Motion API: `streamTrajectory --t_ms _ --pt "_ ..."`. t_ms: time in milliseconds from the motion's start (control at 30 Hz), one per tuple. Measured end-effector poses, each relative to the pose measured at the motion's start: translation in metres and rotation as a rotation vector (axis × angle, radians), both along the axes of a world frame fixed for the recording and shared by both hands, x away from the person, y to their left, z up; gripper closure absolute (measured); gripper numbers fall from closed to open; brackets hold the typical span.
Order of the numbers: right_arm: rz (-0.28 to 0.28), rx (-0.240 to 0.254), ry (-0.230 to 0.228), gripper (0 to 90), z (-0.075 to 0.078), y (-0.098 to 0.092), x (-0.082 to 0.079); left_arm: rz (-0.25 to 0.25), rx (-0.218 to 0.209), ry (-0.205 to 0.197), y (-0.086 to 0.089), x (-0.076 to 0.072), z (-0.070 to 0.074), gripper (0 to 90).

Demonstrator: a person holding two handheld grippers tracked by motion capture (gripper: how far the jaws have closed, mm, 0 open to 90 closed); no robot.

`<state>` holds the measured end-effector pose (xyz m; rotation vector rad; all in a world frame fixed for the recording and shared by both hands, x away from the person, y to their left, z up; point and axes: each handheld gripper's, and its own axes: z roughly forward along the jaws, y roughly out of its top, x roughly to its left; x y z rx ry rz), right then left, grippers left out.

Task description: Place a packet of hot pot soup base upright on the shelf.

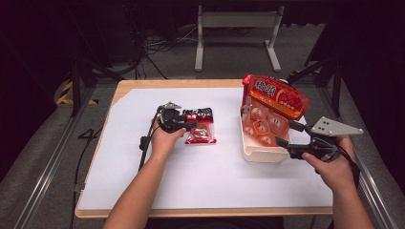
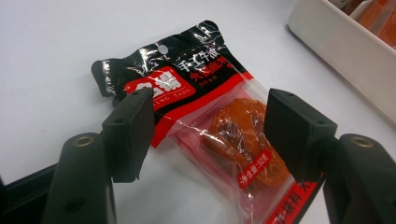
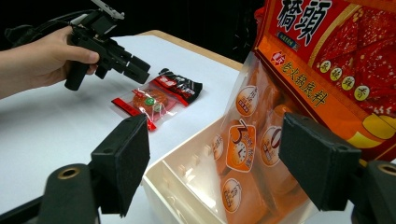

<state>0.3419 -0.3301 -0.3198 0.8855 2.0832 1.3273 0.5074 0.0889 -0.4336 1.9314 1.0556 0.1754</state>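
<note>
A small sauce packet (image 1: 199, 128), black at the top and clear with red print below, lies flat on the white table sheet (image 1: 191, 176). My left gripper (image 1: 191, 121) hovers just over it with its jaws wide. In the left gripper view the packet (image 2: 205, 126) lies between and beyond the open left gripper (image 2: 215, 128), and neither pad presses on it. A large orange and red bag (image 1: 274, 102) stands tilted in a white box (image 1: 260, 155) at the right. My right gripper (image 1: 285, 133) is open at the box's near right corner, holding nothing.
In the right gripper view the bag (image 3: 299, 70) leans out of the box (image 3: 173, 186) just past the open jaws, with the packet (image 3: 156, 98) and the left gripper (image 3: 137, 70) farther off. The wooden table edge (image 1: 191, 83) borders the sheet; a metal frame stands behind.
</note>
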Motion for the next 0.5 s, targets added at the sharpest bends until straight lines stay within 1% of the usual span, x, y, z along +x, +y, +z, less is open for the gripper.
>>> streamTrajectory --t_ms 67,133,167,200,233,300,333,400,433,500 --pt "0.0 -0.007 0.0 24.6 -0.001 0.0 0.0 0.003 0.001 0.018 -0.002 0.003 -0.003 32.7" --pt "0.0 -0.012 0.003 24.6 -0.001 0.001 0.0 0.005 0.0 0.02 -0.003 0.005 -0.004 32.1" --pt "0.001 -0.02 0.001 24.6 -0.002 0.001 0.0 0.019 -0.002 0.031 -0.003 0.008 -0.009 32.1" --pt "0.001 -0.022 0.002 24.6 -0.002 0.002 0.0 0.019 -0.002 0.031 -0.003 0.008 -0.009 31.9" --pt "0.003 -0.02 0.003 24.6 -0.002 0.002 0.0 0.03 -0.011 0.055 -0.003 0.01 -0.013 30.6" --pt "0.004 -0.021 0.003 24.6 -0.002 0.002 0.0 0.025 -0.006 0.065 -0.003 0.011 -0.015 30.0" --pt "0.005 -0.02 0.002 24.6 -0.002 0.002 0.0 0.024 -0.008 0.064 -0.003 0.011 -0.016 29.8" --pt "0.002 -0.022 0.005 24.6 -0.002 0.002 0.0 0.001 -0.015 0.061 -0.005 0.011 -0.016 31.7" --pt "0.001 -0.023 0.006 24.6 -0.003 0.002 0.001 0.001 -0.015 0.061 -0.005 0.011 -0.016 32.3" --pt "0.002 -0.026 0.006 24.6 -0.003 0.002 0.001 -0.034 -0.028 0.058 -0.009 0.009 -0.017 35.6"
